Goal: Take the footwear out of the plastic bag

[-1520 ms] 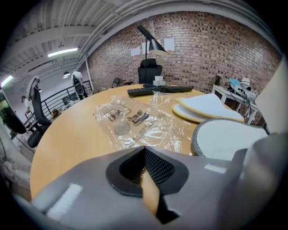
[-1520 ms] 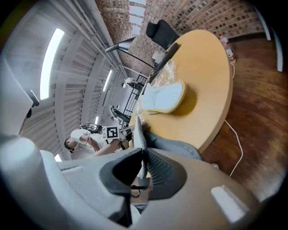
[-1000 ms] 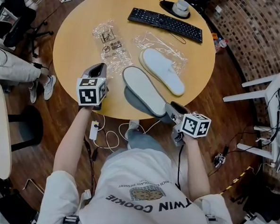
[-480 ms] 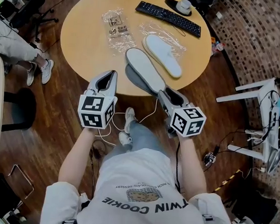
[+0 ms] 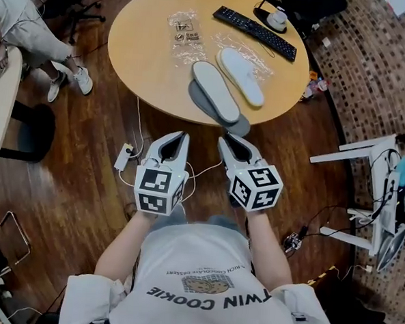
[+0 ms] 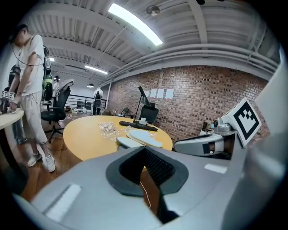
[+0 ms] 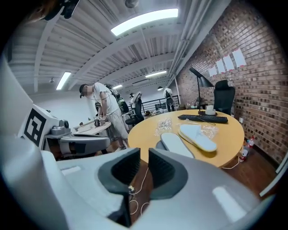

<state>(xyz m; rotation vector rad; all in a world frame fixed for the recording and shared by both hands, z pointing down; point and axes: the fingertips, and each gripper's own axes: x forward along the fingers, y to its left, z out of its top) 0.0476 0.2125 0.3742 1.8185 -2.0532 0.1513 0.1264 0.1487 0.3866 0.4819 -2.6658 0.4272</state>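
Bystander: a person stands at the far left, beside another table, well apart from the round desk.
Desk: round, yellow-brown top, carrying all the task's things.
Left claw: held over the wooden floor, short of the desk's near edge. Its jaws are together at the tips, with nothing between them.
Crumpled bag: clear plastic, lying towards the far side of the desk, left of the slippers and apart from them.
Sole-up slipper: out of the plastic and lying upside down, its pale sole facing up. Its grey end juts over the desk's near edge, above the gap between the two claws.
Right claw: also over the floor, just beside the left claw and near the desk's edge. Its jaws have just been closing. A narrow gap still shows between them and nothing is in it.
Second slipper: white, right way up, just beside the sole-up slipper on its right.
Flat bag: clear plastic spread under the second slipper, which rests on top of it.
Keyboard: black, at the desk's far right edge, beyond the flat bag.
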